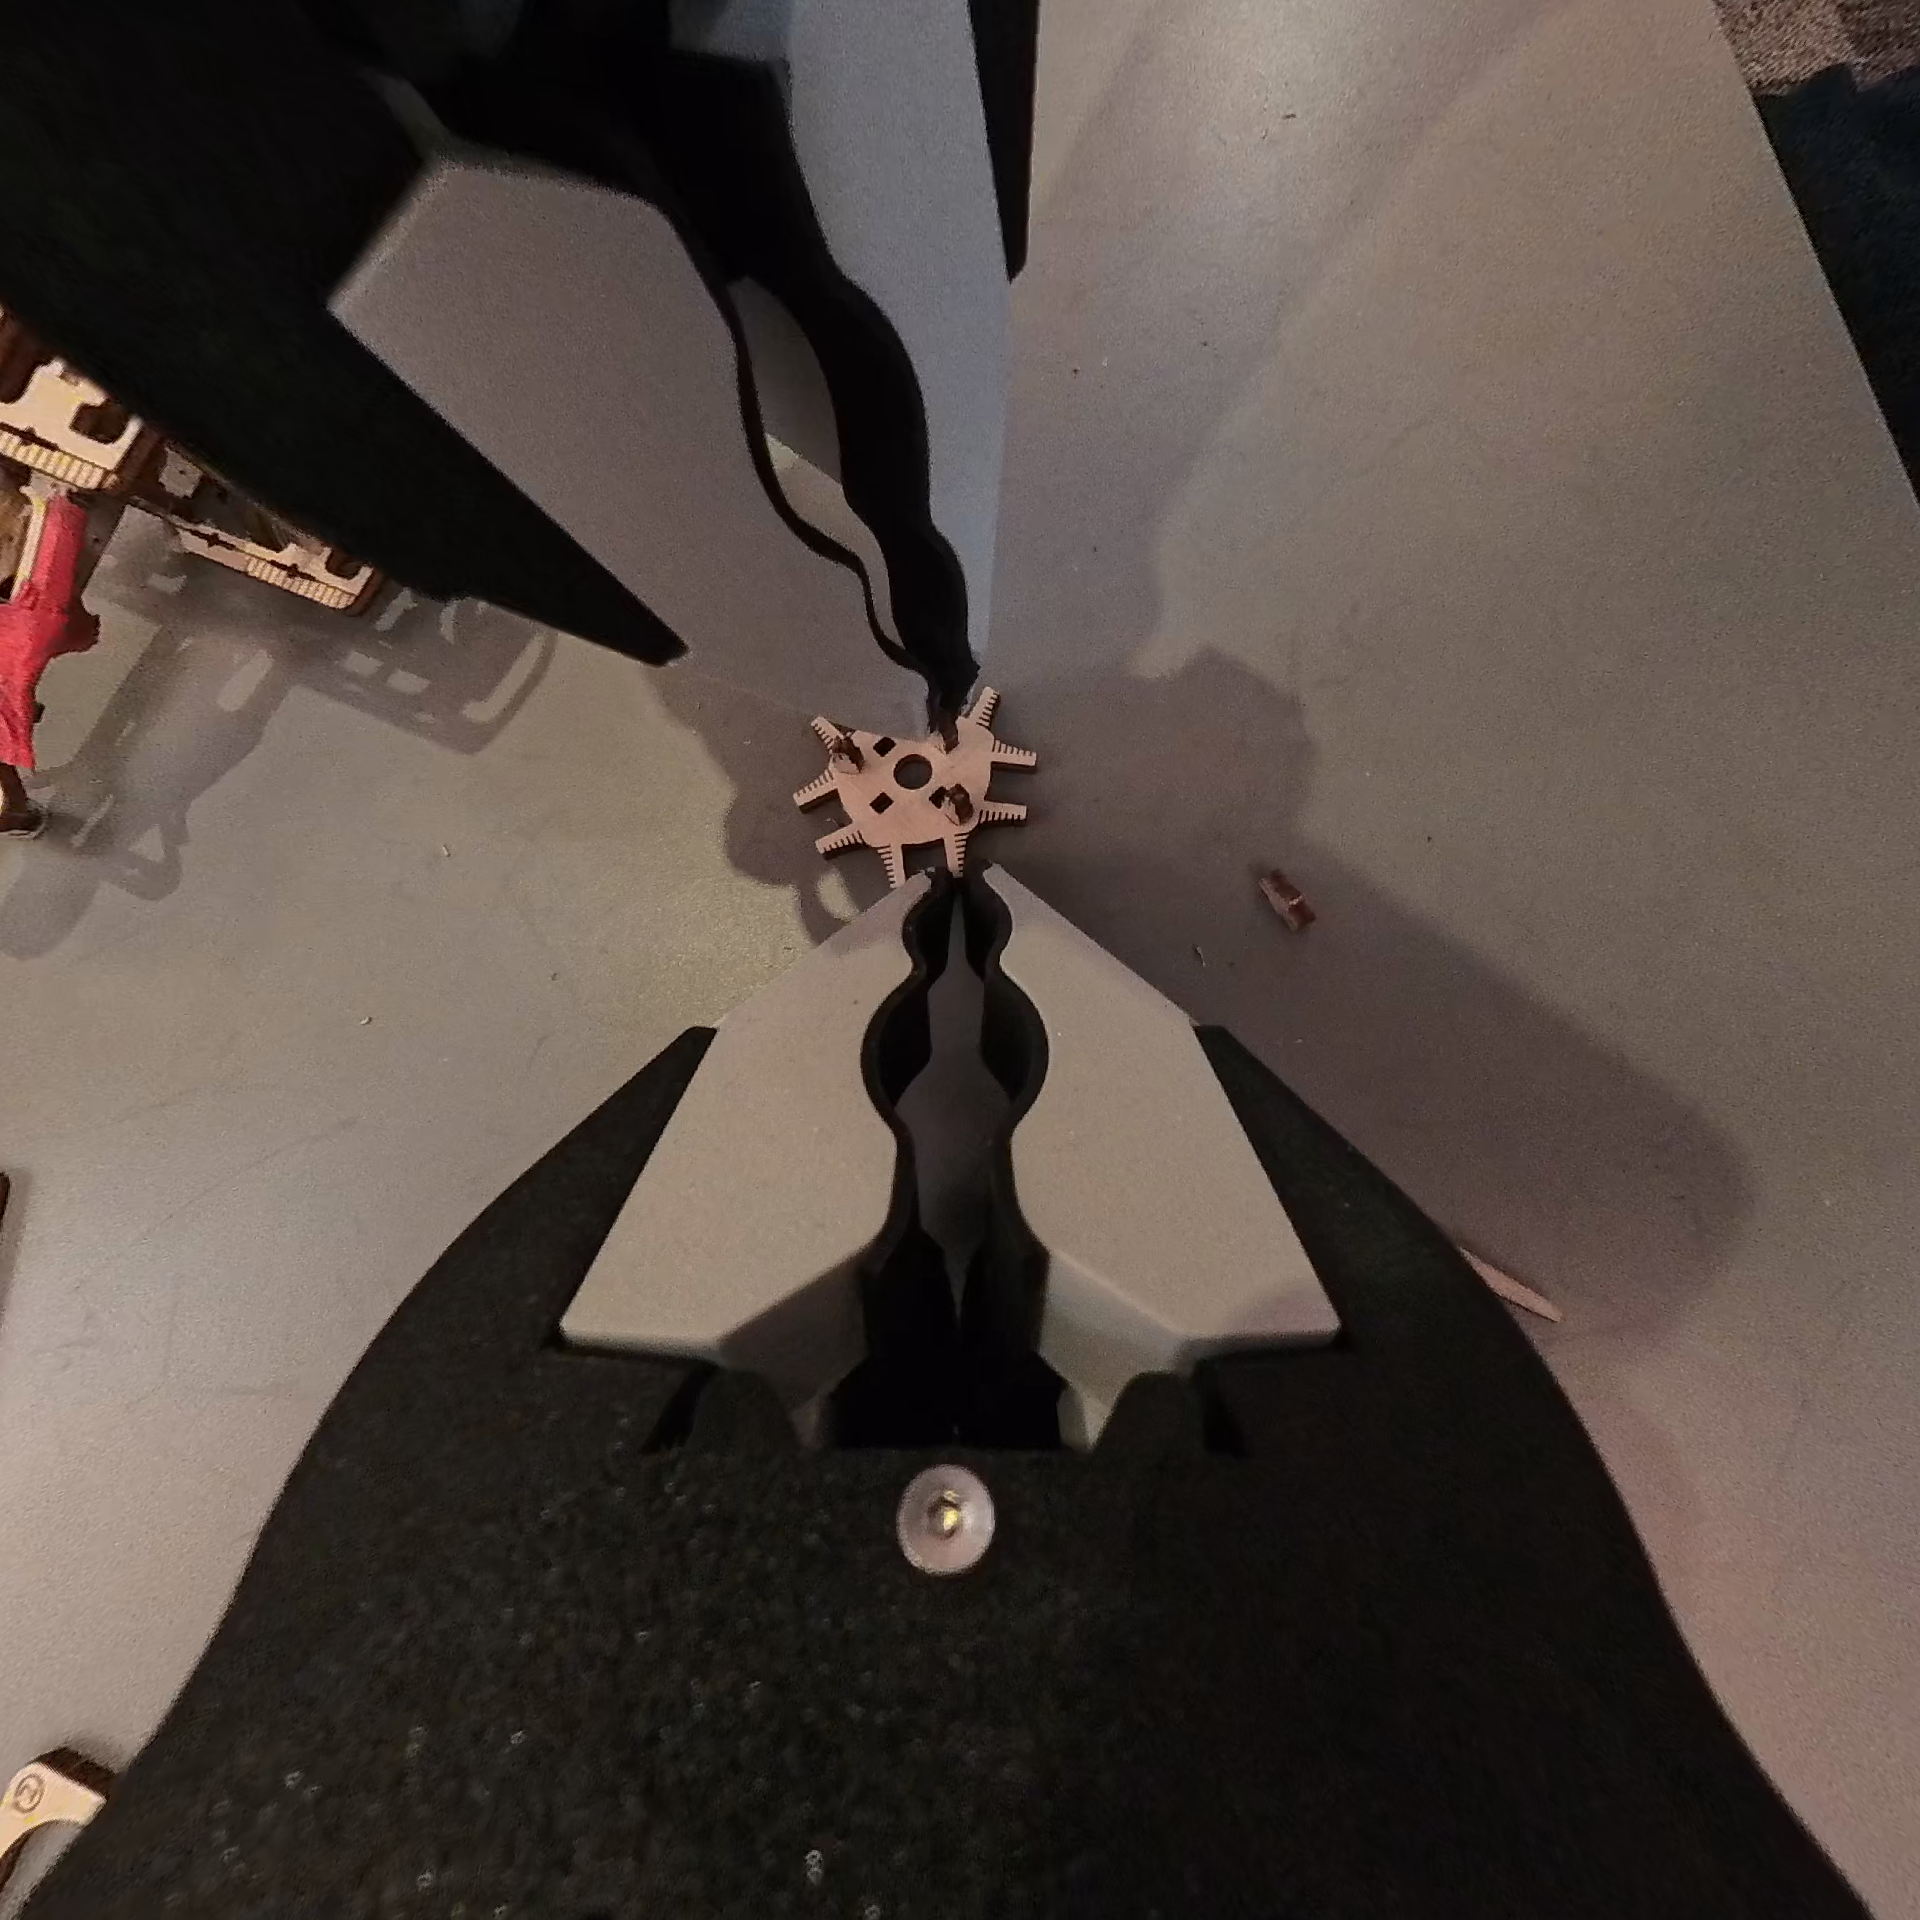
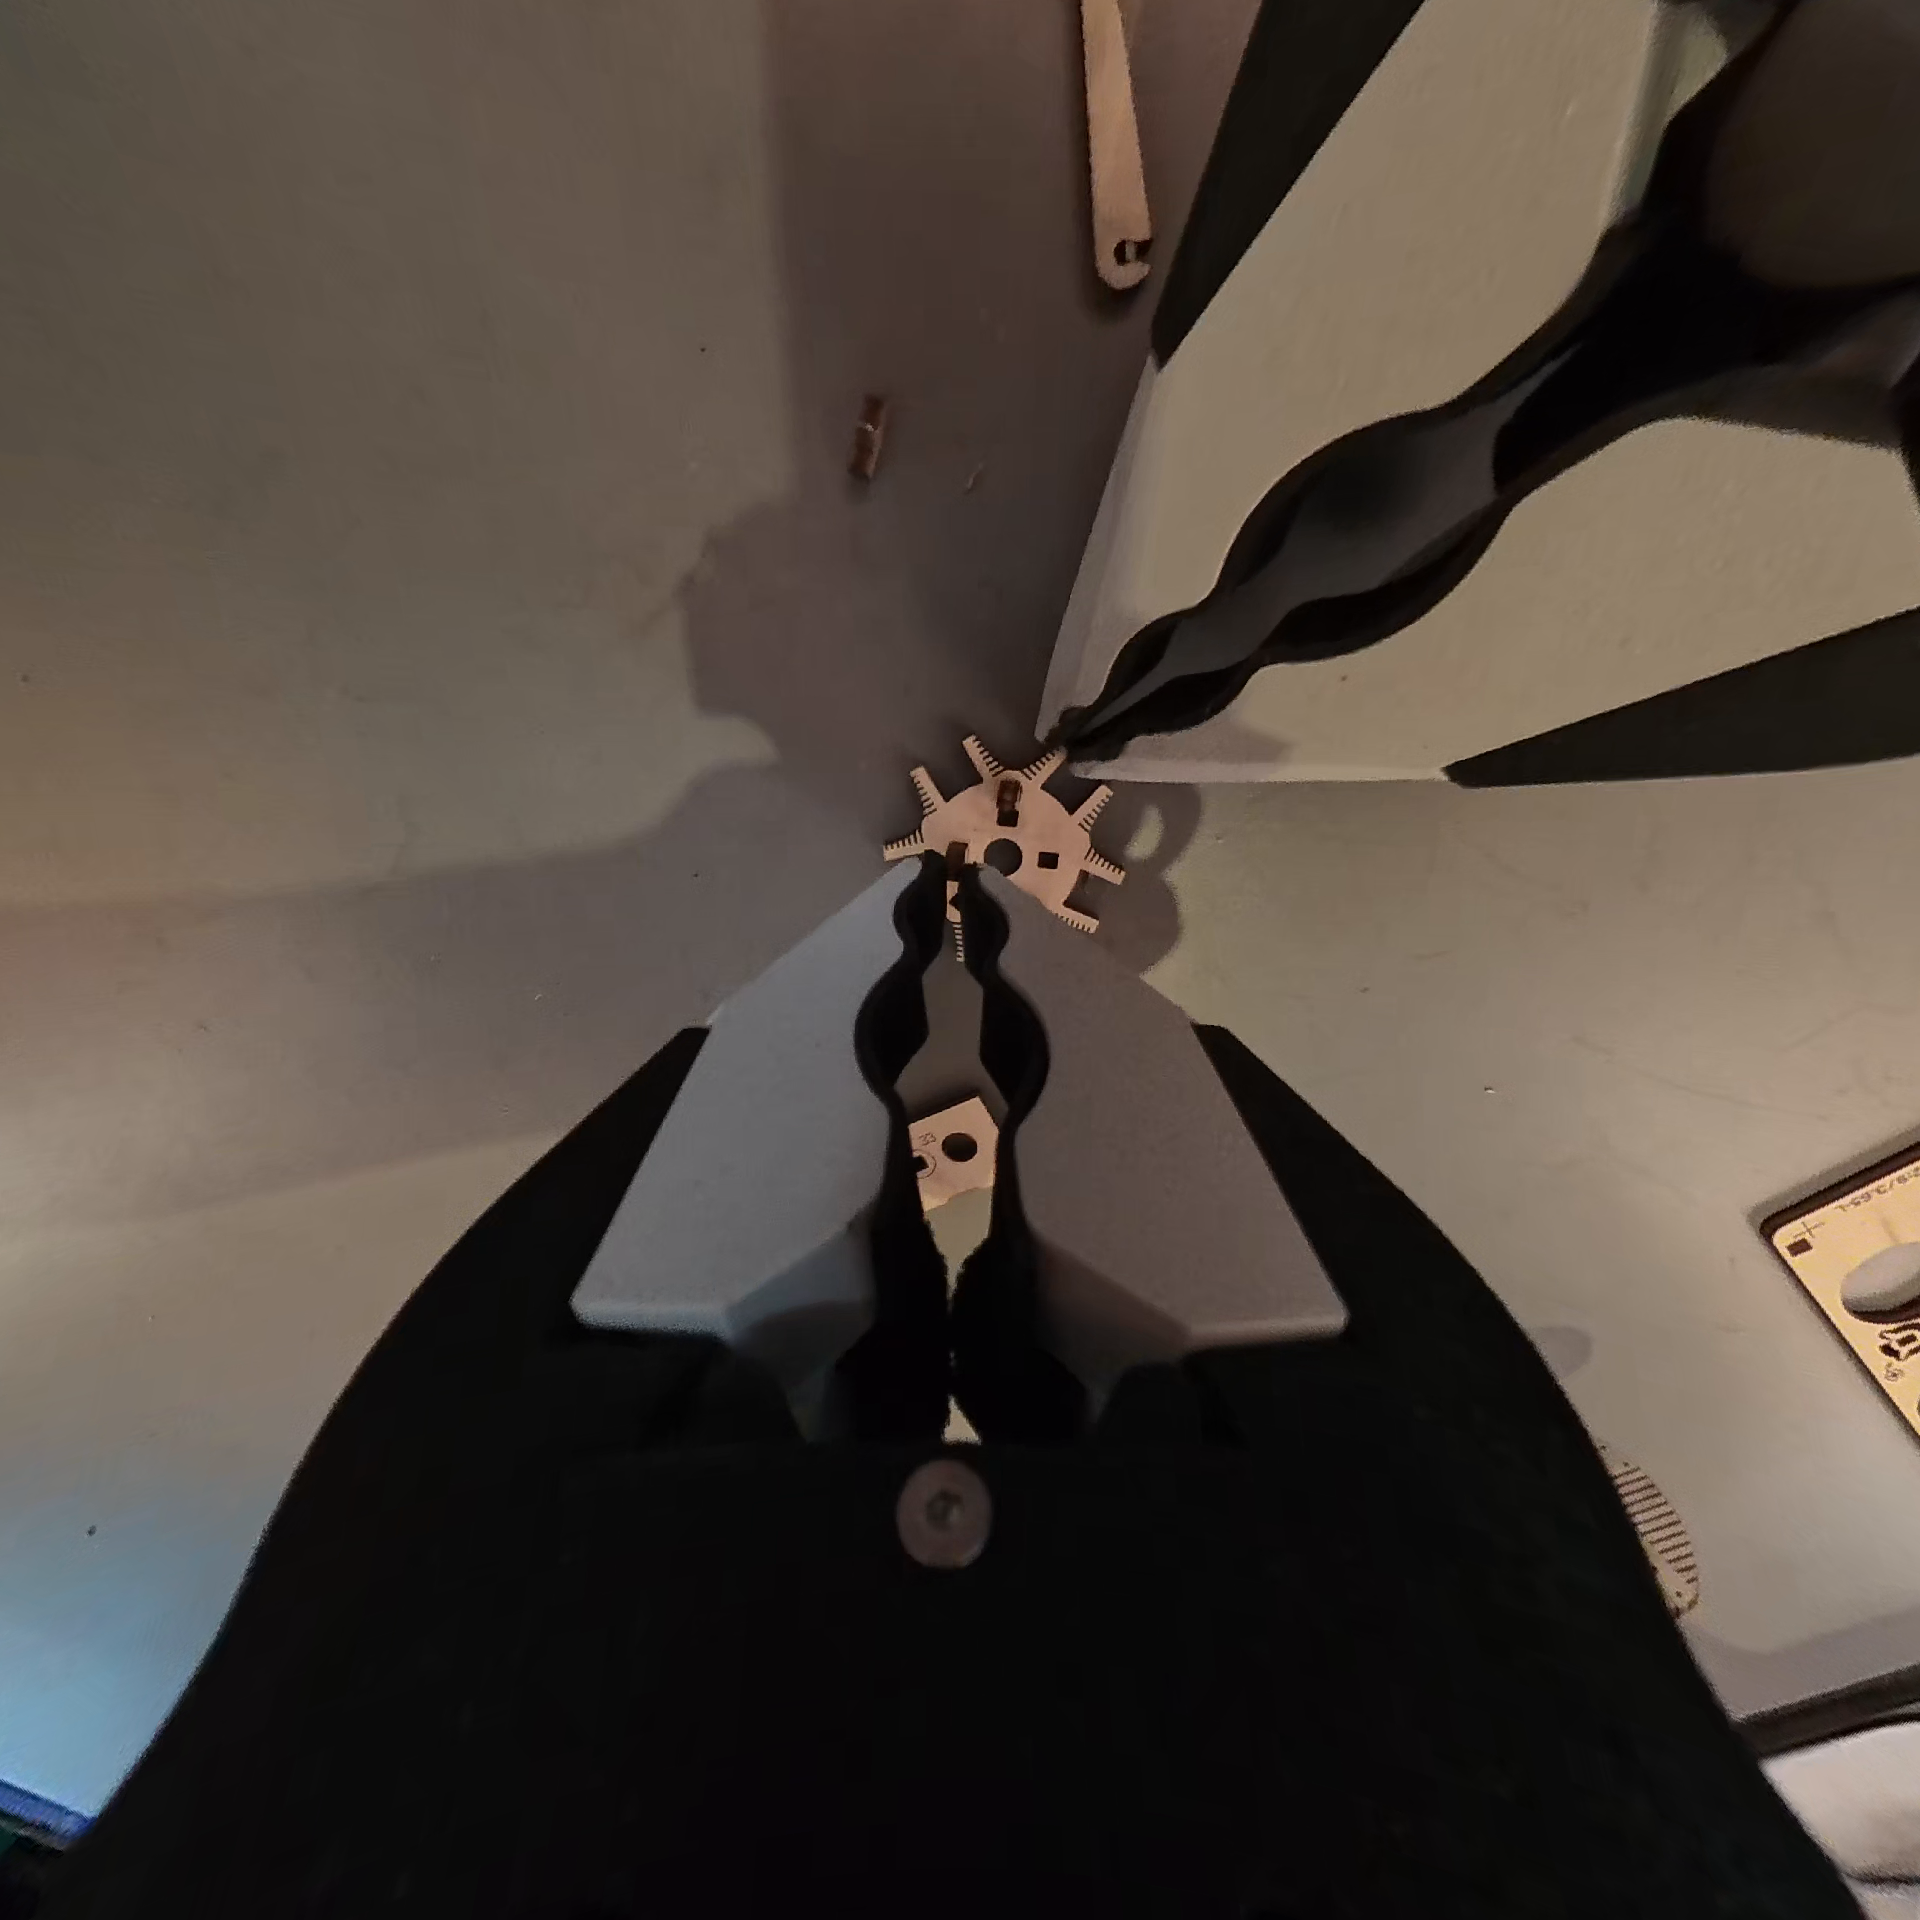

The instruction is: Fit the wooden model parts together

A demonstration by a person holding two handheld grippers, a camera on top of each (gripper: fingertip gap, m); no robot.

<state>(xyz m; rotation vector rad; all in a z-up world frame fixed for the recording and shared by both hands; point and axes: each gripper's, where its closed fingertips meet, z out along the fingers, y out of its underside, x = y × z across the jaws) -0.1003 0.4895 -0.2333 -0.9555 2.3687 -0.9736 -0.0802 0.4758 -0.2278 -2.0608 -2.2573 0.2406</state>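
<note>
A small flat wooden wheel (image 1: 914, 795) with toothed spokes and a round centre hole is held just above the grey table (image 1: 416, 1039). My left gripper (image 1: 951, 878) is shut on one of its near spokes. My right gripper (image 1: 951, 712) comes in from above, shut on a small dark wooden peg (image 1: 948, 732) at a slot in the wheel. Two more pegs stand in the wheel. In the right wrist view the wheel (image 2: 1023, 836) lies just beyond my right gripper (image 2: 940, 883), with the peg (image 2: 954, 857) at its tips. The left gripper (image 2: 1055, 743) pinches a spoke from the upper right.
A loose peg (image 1: 1286, 899) lies on the table to the right; it also shows in the right wrist view (image 2: 868, 436). A part-built wooden model with pink parts (image 1: 47, 623) stands at the far left. A wooden stick (image 2: 1112, 156), a square holed piece (image 2: 956, 1153) and a printed sheet (image 2: 1849, 1288) lie around. The tips of both grippers are at nearly the same place. About 8 cm separates my left fingertips from the wooden stick (image 2: 1112, 156).
</note>
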